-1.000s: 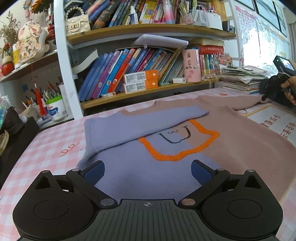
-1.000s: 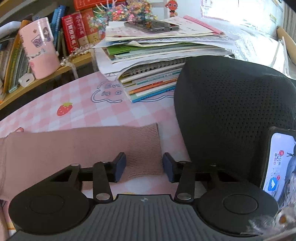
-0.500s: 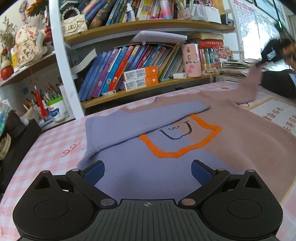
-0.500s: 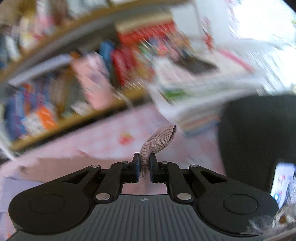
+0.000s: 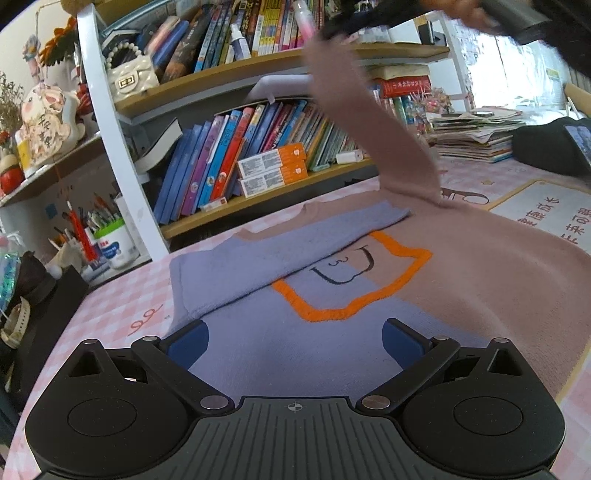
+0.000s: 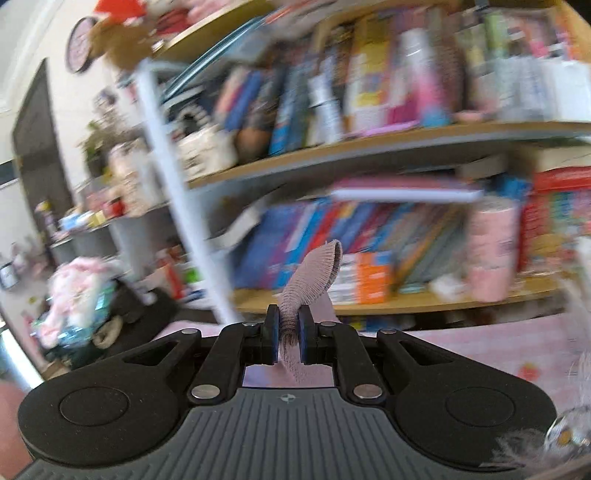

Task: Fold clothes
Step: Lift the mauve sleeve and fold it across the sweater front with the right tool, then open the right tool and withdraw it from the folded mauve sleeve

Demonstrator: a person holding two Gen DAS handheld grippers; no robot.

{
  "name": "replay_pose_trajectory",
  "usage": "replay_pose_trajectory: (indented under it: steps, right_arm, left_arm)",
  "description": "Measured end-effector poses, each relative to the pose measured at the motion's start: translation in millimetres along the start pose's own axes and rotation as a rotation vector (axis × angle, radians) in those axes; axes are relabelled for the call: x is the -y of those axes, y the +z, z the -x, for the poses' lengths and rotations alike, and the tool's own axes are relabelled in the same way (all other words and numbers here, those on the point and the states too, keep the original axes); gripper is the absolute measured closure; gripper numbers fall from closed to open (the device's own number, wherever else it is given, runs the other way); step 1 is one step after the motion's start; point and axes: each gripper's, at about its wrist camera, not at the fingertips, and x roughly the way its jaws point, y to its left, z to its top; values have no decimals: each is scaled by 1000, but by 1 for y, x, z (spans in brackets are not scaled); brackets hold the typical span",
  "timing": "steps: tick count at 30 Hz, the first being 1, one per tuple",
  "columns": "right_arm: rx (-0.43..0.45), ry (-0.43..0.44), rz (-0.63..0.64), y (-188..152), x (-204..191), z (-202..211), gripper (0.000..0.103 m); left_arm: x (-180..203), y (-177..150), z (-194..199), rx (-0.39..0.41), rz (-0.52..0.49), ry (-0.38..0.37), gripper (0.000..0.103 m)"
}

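Observation:
A sweater (image 5: 461,280), half lavender and half dusty pink with an orange outline on the chest, lies flat on the pink checked table (image 5: 122,314). Its lavender sleeve (image 5: 280,247) is folded across the chest. My left gripper (image 5: 295,338) is open and empty, low over the lavender hem. My right gripper (image 6: 287,326) is shut on the ribbed cuff (image 6: 314,273) of the pink sleeve. In the left wrist view the pink sleeve (image 5: 373,125) rises steeply from the shoulder up to the right gripper (image 5: 354,18) high over the sweater.
A bookshelf (image 5: 280,155) full of books stands along the table's far edge. A pen cup (image 5: 110,243) and a black bag (image 5: 40,291) sit at the left. A stack of papers (image 5: 476,136), a dark cushion (image 5: 554,147) and a printed sheet (image 5: 546,214) lie at the right.
My right gripper closed on the pink cuff, lifted it off the table and swung it up and left over the sweater. My left gripper stayed open in place.

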Motion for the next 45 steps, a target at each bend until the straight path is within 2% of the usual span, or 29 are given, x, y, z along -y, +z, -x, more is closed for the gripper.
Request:
replay_pose_trajectory:
  steps: [6, 11, 17, 19, 20, 21, 24, 27, 33, 38, 45]
  right_arm:
    - [-73, 129, -69, -21, -27, -63, 94]
    - [-133, 158, -122, -46, -30, -99, 94]
    - [-167, 180, -120, -62, -29, -121, 93]
    - [-158, 199, -111, -62, -29, -118, 84]
    - [-140, 208, -107, -62, -29, -112, 70]
    - [-123, 217, -104, -62, -29, -105, 63]
    - [-81, 229, -83, -71, -20, -71, 60]
    - [-85, 151, -45, -98, -4, -31, 53]
    - [-111, -65, 3, -172, 37, 44, 52]
    - [-102, -206, -4, -213, 63, 75, 52]
    - [-101, -256, 13, -235, 72, 85, 52]
  left_arm:
    - [-10, -2, 4, 32, 52, -33, 1]
    - [-16, -2, 4, 38, 94, -52, 1]
    - [-13, -3, 5, 45, 85, -32, 1]
    - [-13, -3, 5, 44, 85, -30, 1]
    - [-13, -3, 4, 40, 87, -30, 1]
    - [-14, -3, 3, 32, 92, -25, 1]
    - [-16, -3, 0, 14, 108, -8, 1]
    - [-17, -3, -1, 4, 116, 1, 1]
    - [-14, -2, -3, -16, 101, 39, 1]
    - [-7, -1, -7, -42, 56, 57, 1]
    - [-3, -1, -8, -51, 34, 74, 1]
